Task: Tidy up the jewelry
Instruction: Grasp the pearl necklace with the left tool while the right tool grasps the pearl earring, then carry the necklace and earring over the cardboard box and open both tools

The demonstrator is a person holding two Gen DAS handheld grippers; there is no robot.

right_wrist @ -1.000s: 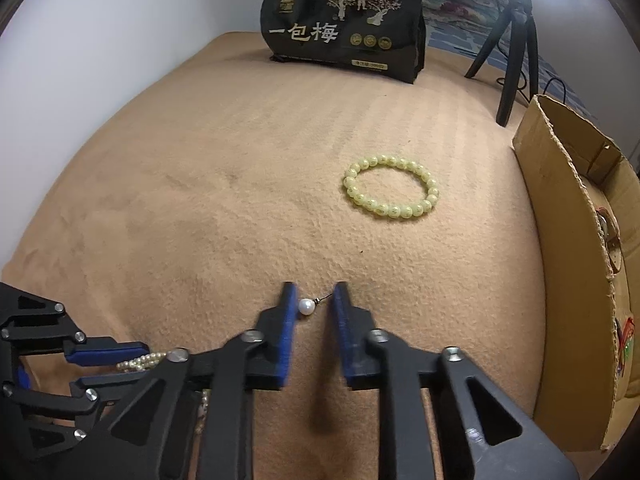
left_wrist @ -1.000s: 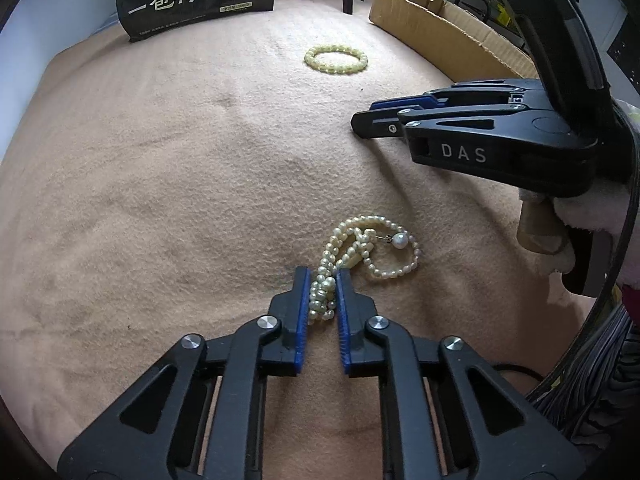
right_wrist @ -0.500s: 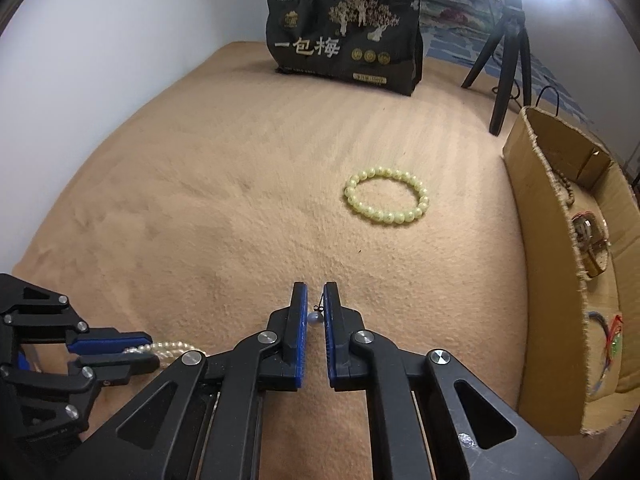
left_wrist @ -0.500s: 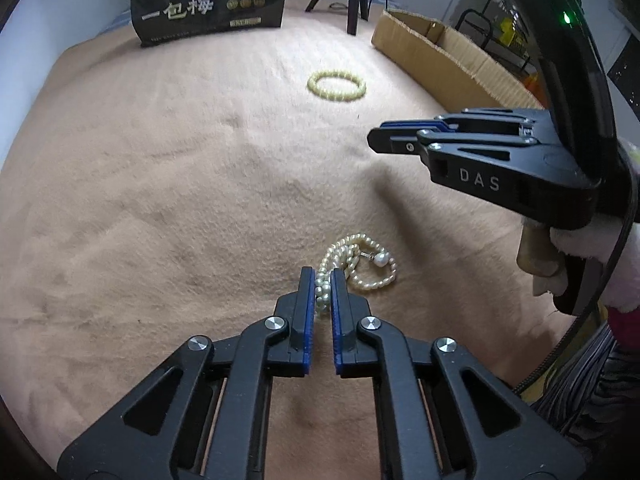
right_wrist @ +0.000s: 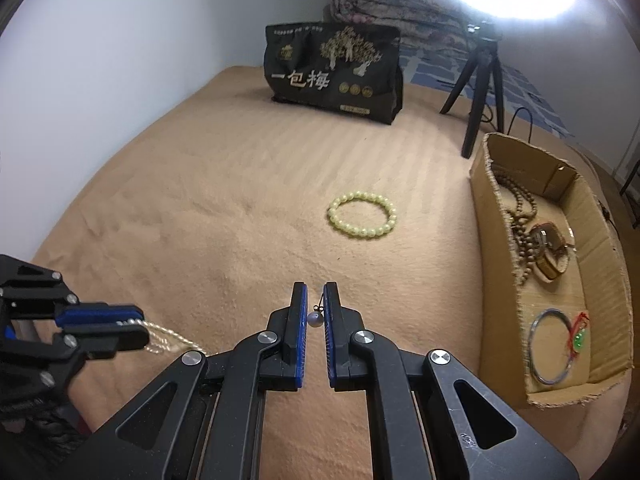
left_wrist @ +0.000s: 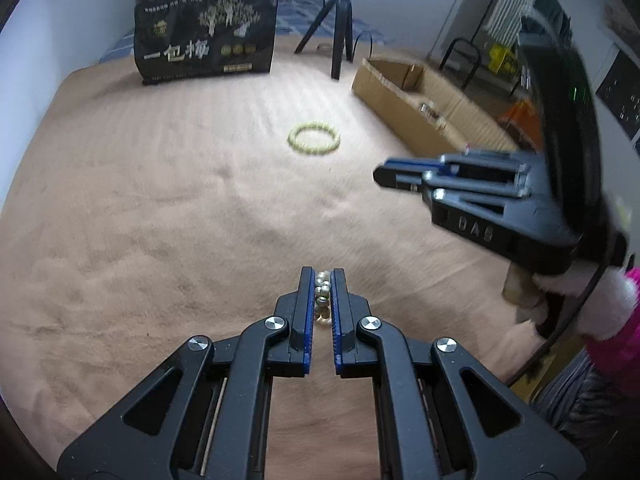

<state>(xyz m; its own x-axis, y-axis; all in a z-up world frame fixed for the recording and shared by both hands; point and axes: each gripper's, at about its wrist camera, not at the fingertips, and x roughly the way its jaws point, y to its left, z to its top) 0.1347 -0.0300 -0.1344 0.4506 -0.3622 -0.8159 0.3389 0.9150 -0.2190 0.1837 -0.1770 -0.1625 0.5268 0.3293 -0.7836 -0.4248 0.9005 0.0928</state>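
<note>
Both grippers had risen off the tan fleece blanket [right_wrist: 240, 208]. The left gripper [left_wrist: 323, 292] clenched the white pearl necklace [left_wrist: 322, 290]; the right gripper [right_wrist: 316, 312] clenched its large end pearl [right_wrist: 314, 319]. The pale-green bead bracelet [right_wrist: 362, 219] lay well beyond the fingers.

Black gripper [left_wrist: 323, 294] frames, blue-lined jaws, silver screws, pink sleeve [left_wrist: 618, 356]
</note>
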